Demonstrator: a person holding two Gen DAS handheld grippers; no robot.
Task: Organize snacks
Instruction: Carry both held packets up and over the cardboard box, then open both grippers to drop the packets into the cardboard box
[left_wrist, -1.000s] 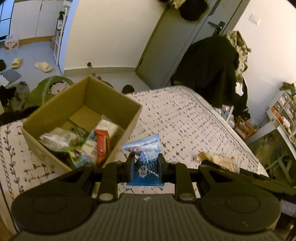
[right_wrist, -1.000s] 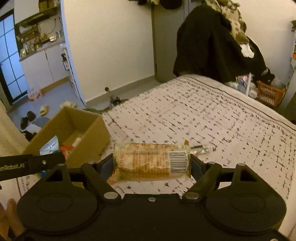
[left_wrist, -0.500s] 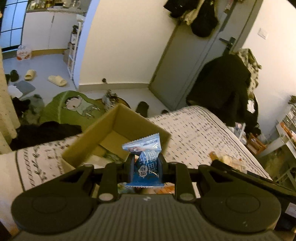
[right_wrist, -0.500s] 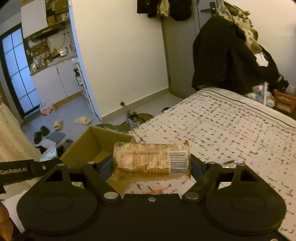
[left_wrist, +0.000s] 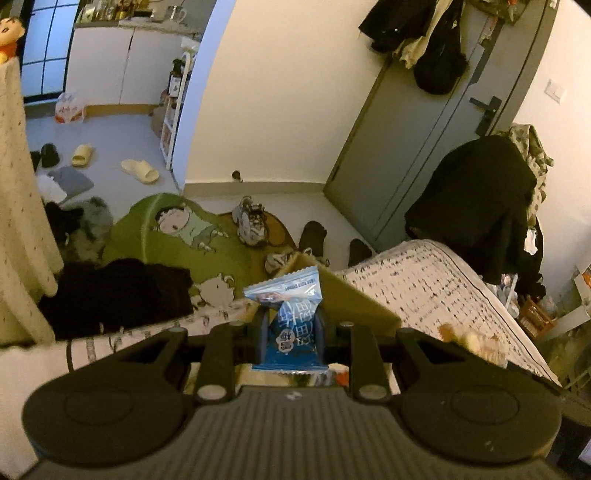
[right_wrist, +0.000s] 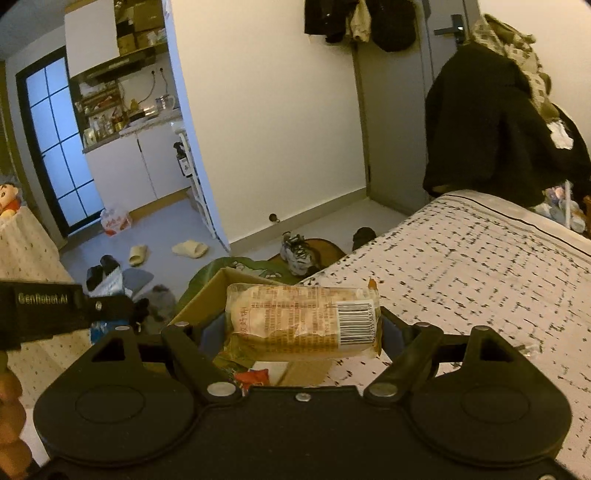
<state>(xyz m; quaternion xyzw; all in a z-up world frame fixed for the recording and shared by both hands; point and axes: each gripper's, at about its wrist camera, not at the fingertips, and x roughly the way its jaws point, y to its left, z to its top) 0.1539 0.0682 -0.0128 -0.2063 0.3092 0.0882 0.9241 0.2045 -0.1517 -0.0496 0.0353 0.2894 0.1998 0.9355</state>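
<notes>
Step in hand, as judged from the frames: two packets are carried to the open brown cardboard box (right_wrist: 207, 302) for release into it. To do this well, each packet should be brought fully over the box opening, clear of the near wall, and lowered close to the contents before the jaws part, so that neither packet lands on the patterned white bedspread (right_wrist: 480, 266). Releasing one packet at a time would keep the grippers from crowding each other, since they work side by side.

Left: the left gripper (left_wrist: 291, 328) has its jaws drawn close together, pinching a small blue foil snack packet (left_wrist: 290, 314) by its lower half. The packet stands upright between the fingers, its crimped top edge rising above them. The box lies directly ahead of and below the fingertips; its far rim shows behind the packet.

Right: the right gripper (right_wrist: 303, 325) has its jaws set wide and clamps a long tan plastic-wrapped biscuit packet (right_wrist: 303, 317) end to end, barcode facing the camera. The packet lies level across the fingers. The box sits just below and slightly left of it, with red-wrapped snacks (right_wrist: 251, 376) visible inside, under the gripper.
</notes>
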